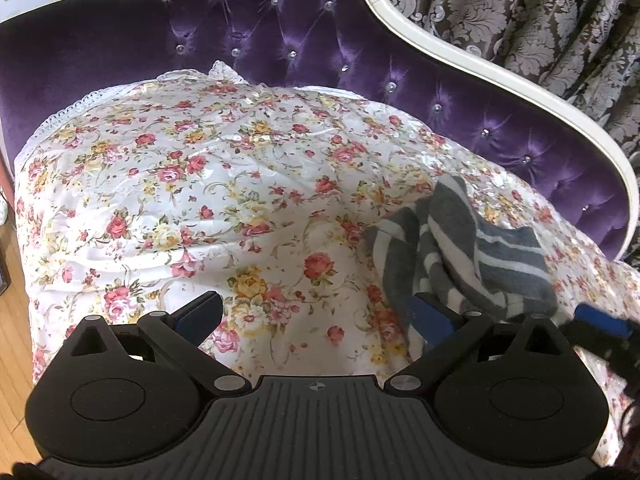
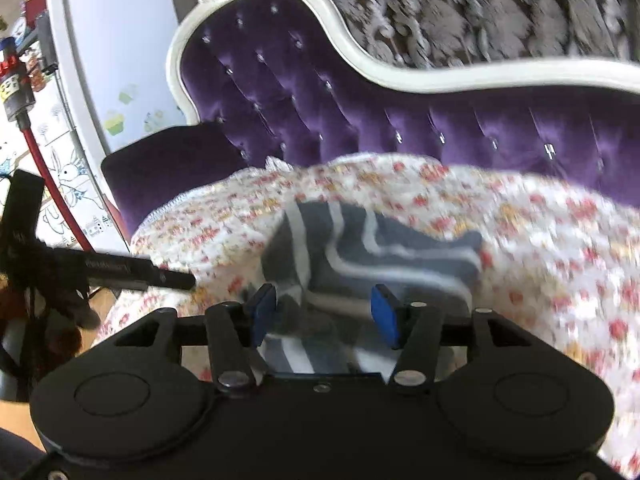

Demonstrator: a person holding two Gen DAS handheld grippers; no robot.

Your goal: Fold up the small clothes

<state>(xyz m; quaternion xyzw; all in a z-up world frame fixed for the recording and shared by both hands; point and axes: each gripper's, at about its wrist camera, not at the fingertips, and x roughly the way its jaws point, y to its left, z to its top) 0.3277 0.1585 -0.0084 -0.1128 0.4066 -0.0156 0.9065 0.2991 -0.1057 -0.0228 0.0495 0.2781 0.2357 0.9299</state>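
- Left wrist view: the left hand-held gripper (image 1: 316,312) sits at the bottom of the frame, angled down toward the floral cover (image 1: 200,184) spread over the purple tufted sofa (image 1: 280,32).
- Its two fingers are spread wide, one blue pad at lower left and the other at lower right, with only floral cover between them.
- The right-hand pad (image 1: 430,314) lies at the lower edge of the grey striped garment (image 1: 460,248); whether it touches the cloth cannot be told.
- The garment lies crumpled on the cover at centre right of the frame.
- At the far right edge, part of the right hand-held gripper (image 1: 600,324) shows as a blurred blue pad on a black body, just beside the garment.
- Right wrist view: the picture is blurred. The right hand-held gripper (image 2: 324,312) points down and forward at the garment (image 2: 380,248), which fills the middle of the frame on the floral cover (image 2: 540,248).
- Its blue pads stand partly spread with striped cloth lying between and below them; the pads do not press on it.
- The black body of the left hand-held gripper (image 2: 120,270) reaches in from the left edge.
- The sofa back (image 2: 320,92) with its white frame runs across the upper half.
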